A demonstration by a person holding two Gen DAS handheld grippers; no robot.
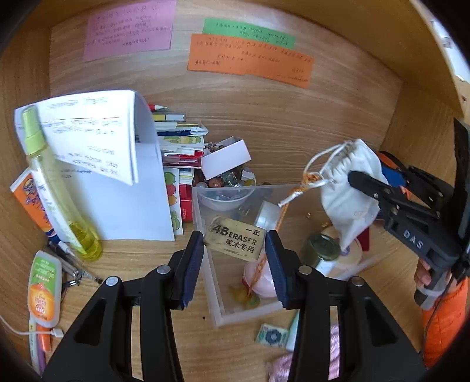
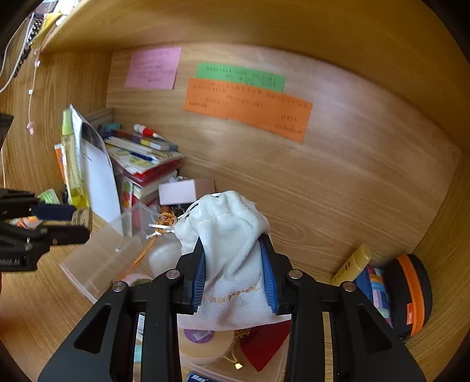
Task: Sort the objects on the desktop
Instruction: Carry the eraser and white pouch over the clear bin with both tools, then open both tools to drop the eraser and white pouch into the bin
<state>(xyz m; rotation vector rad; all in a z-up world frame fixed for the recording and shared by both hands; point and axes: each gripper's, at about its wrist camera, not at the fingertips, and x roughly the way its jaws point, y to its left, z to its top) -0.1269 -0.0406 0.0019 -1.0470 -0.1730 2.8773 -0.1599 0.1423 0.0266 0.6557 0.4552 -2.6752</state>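
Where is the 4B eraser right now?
The 4B eraser is gripped between the left gripper fingers, held above the clear plastic tray. In the right wrist view it shows at far left, beside the spray bottle.

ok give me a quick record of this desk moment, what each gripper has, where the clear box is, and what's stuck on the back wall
left gripper: jaws shut on the eraser, held above the clear box
right gripper: jaws shut on the white pouch, lifted, drawstring hanging toward the box
clear box: on the desk, open top; holds a small bowl and a pink round thing
back wall: pink note, green note, orange note
left of box: white paper sheets, yellow-green spray bottle
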